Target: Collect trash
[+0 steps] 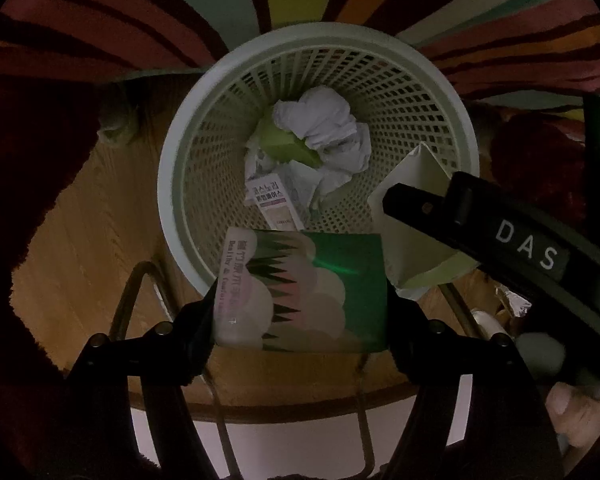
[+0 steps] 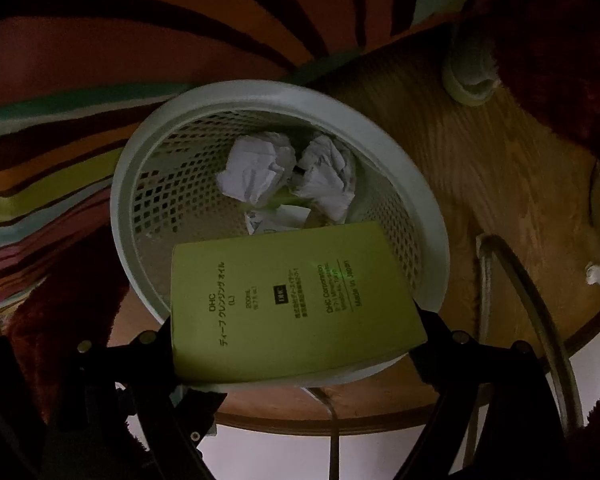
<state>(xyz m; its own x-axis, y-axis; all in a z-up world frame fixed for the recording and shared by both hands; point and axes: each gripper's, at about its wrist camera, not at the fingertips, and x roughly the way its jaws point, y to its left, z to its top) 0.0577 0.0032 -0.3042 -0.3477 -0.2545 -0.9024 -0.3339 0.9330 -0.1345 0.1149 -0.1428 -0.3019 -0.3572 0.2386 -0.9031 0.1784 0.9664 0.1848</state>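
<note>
The left gripper (image 1: 300, 300) has its jaws clamped on a green tissue pack (image 1: 304, 292), the right gripper (image 2: 296, 344) grips a yellow-green DHC box (image 2: 288, 304); both hang over the white mesh wastebasket (image 1: 172, 160) on the wooden floor (image 1: 92, 216).

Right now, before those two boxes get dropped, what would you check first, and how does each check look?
1. Left gripper clamps the green packet: ok.
2. Right gripper clamps the yellow-green box: ok.
3. Green packet is over the basket opening: not ok, it hangs at the near rim.
4. Yellow-green box is over the opening: ok for most of it, near end still past the rim.
5. Room left inside above the crumpled paper: ok.
</note>
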